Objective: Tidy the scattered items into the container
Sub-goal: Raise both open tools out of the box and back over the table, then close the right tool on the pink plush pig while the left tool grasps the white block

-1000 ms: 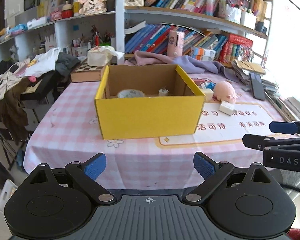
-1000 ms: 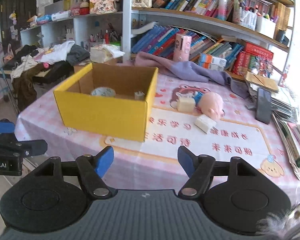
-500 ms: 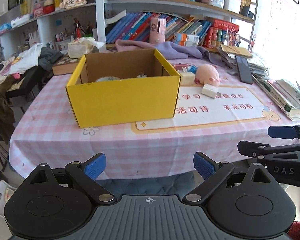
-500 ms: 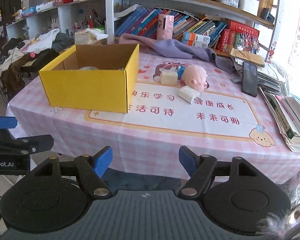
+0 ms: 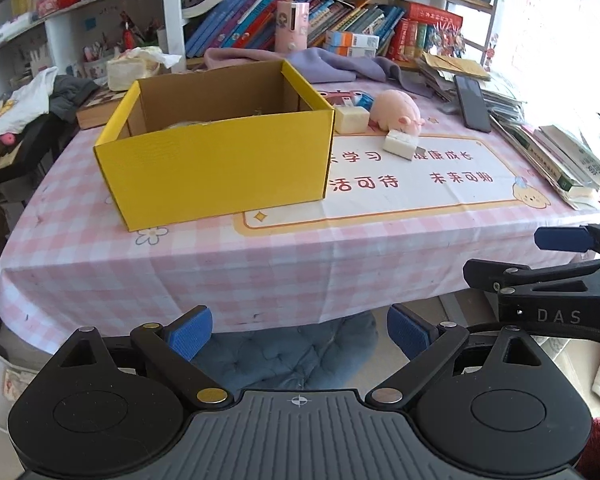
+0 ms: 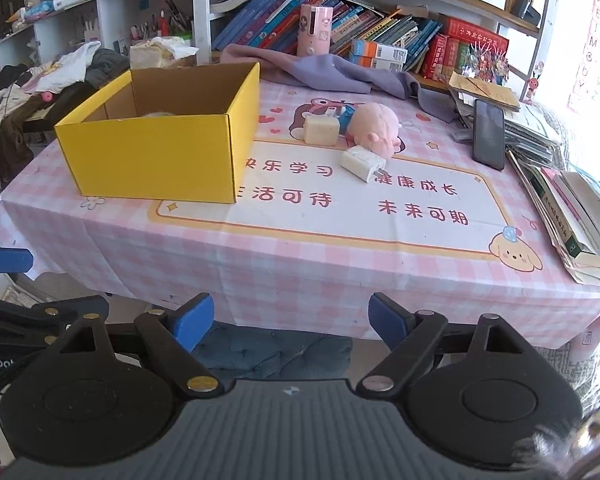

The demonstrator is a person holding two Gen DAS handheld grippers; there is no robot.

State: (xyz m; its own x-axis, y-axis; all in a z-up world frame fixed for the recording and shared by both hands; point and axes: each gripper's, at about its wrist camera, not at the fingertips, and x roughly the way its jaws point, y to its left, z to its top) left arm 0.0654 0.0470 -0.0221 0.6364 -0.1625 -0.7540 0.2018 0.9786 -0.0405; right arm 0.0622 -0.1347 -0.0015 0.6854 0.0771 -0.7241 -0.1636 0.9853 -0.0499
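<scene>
A yellow cardboard box [image 5: 220,160] [image 6: 156,160] stands open on the pink checked tablecloth, with some items barely visible inside. To its right lie a pink plush pig [image 5: 396,110] [image 6: 374,126], a cream cube [image 5: 351,119] [image 6: 321,130], a white charger plug [image 5: 401,145] [image 6: 362,163] and a small blue item [image 6: 346,118]. My left gripper [image 5: 299,330] is open and empty, held off the table's front edge. My right gripper [image 6: 291,320] is open and empty too, also off the front edge, to the right of the left one.
A black phone [image 6: 488,134] lies on stacked books [image 6: 572,208] at the table's right side. A purple cloth [image 6: 320,72] lies at the back before full bookshelves. Clothes [image 5: 28,100] hang at the left. A blue cushioned seat [image 5: 284,356] sits below the table edge.
Both grippers have pulled back and lowered away from the table; the box and items look farther off and the table's front edge now shows. Both stay open.
</scene>
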